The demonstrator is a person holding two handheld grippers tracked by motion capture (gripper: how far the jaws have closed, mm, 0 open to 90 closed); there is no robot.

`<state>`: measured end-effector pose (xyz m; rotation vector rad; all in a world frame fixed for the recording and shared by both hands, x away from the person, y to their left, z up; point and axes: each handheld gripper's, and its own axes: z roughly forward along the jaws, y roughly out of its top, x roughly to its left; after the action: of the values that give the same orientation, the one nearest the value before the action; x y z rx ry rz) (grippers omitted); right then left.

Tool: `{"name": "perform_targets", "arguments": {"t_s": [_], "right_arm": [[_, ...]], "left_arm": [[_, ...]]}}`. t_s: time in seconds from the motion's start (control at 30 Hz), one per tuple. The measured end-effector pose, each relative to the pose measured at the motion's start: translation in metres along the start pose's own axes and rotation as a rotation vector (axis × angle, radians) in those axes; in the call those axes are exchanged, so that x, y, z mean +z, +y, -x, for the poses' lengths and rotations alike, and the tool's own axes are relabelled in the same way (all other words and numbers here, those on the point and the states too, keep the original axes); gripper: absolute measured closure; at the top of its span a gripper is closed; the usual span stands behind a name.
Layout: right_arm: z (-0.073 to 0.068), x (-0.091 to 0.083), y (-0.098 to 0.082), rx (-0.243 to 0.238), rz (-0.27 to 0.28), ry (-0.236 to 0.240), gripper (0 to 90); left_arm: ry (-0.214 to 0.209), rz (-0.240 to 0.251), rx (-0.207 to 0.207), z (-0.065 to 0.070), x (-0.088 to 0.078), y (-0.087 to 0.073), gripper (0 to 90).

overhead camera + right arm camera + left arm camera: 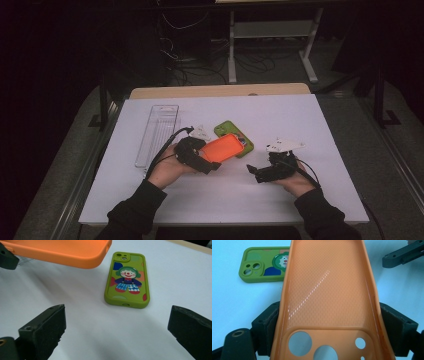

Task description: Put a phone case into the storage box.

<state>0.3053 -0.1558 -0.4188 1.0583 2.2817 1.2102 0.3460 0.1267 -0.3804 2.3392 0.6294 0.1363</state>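
An orange phone case (223, 147) is held above the white table, hollow side up, with my left gripper (209, 156) shut on its camera-hole end. In the left gripper view the black jaws press both long sides of the orange case (327, 287). A green phone case (127, 280) with a clown picture lies flat on the table, just beyond the orange one; it also shows as the green case (239, 133) and the green case (263, 263). My right gripper (255, 172) stands open to the right, nothing between its jaws, pointing at the green case from a short way off.
A clear plastic tray (157, 132) lies at the left of the white table (300, 195). A wooden edge (220, 90) runs along the far side. Table legs and cables stand on the dark floor beyond.
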Motion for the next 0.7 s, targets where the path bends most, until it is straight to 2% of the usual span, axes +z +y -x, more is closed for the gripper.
{"name": "perform_targets", "arguments": {"t_s": [0.1,0.17,0.4,0.6,0.7], "right_arm": [[-0.001,0.000,0.000,-0.012,0.007,-0.013,0.8],[-0.001,0.000,0.000,-0.039,0.010,-0.020,0.7],[-0.008,0.002,0.000,-0.134,0.003,-0.057,0.7],[-0.011,0.003,-0.001,-0.173,-0.002,-0.086,0.7],[-0.013,0.003,0.001,-0.208,0.003,-0.102,0.8]], "left_arm": [[0.000,-0.003,0.004,0.000,-0.001,0.000,15.8],[0.001,0.006,-0.003,0.000,-0.001,0.000,15.8],[-0.001,-0.006,0.015,-0.002,-0.001,0.000,15.8],[-0.006,-0.001,0.017,-0.003,-0.001,0.000,15.8],[-0.004,-0.004,0.013,-0.003,-0.001,-0.001,15.8]]}}
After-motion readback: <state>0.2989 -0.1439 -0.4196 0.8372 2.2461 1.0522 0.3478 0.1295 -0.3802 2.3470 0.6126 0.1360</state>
